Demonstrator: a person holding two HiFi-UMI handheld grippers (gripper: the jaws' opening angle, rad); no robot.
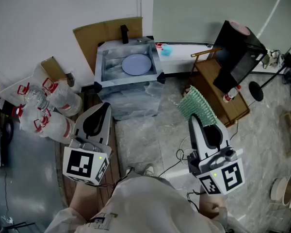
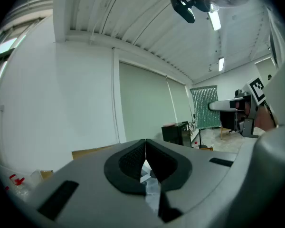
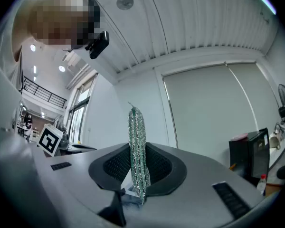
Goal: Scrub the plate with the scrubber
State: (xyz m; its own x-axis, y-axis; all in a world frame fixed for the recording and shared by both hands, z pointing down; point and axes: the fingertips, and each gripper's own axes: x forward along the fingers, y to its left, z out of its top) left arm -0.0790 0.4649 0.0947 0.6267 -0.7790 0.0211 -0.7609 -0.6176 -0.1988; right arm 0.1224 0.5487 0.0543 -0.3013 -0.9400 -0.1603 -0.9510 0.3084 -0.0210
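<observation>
A pale round plate (image 1: 136, 64) lies in the grey sink basin (image 1: 105, 57) at the far middle. My right gripper (image 1: 198, 119) is shut on a glittery green mesh scrubber (image 1: 197, 104), which stands edge-on between its pads (image 3: 138, 160). It hangs well short of the sink, to the right. My left gripper (image 1: 103, 108) is shut with nothing between its pads (image 2: 145, 151), held low and left, short of the sink. Both grippers point upward toward the far wall.
Clear plastic jugs with red handles (image 1: 43, 106) lie at the left. A cardboard sheet (image 1: 106, 33) leans behind the sink. A wooden chair (image 1: 223, 89) with a black box (image 1: 237, 52) stands at the right. A blue cup (image 1: 167, 49) sits on the white ledge. Cables trail on the floor.
</observation>
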